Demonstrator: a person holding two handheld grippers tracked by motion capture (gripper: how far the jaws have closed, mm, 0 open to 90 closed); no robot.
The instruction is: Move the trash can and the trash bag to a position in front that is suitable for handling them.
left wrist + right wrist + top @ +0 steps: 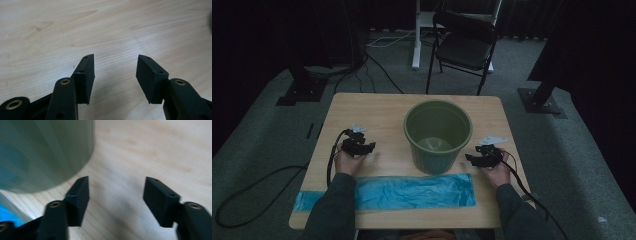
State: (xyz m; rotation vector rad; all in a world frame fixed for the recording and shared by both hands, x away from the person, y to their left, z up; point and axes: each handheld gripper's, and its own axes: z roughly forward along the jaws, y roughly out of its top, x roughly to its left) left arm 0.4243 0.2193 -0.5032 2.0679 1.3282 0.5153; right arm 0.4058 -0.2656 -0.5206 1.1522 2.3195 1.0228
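A: We have a green plastic bin (438, 135) standing upright near the middle of the wooden table (382, 107), its mouth open to us in the high view. How do our two tools sit around it?

B: We hold the left gripper (362, 148) to the bin's left, well apart from it, and the right gripper (475, 159) just beside the bin's lower right wall. Neither touches the bin.

A: And their jaws?

B: In the left gripper view we see the left gripper (116, 72) with its jaws spread wide and bare wood between them. In the right gripper view the right gripper (116, 195) is likewise spread, nothing between its jaws, and the bin's (45, 152) ribbed green side looms close at upper left, somewhat blurred.

A: What lies in front of us?

B: A blue plastic bag (412, 191), flattened into a long strip, lies along the near edge of the table, nearer to us than the bin. Our left forearm crosses over its left part. A sliver of that blue (7, 216) also shows at the lower left of the right gripper view.

A: Beyond the table?

B: A black folding chair (464, 42) stands on the grey carpet, with cables trailing across the floor.
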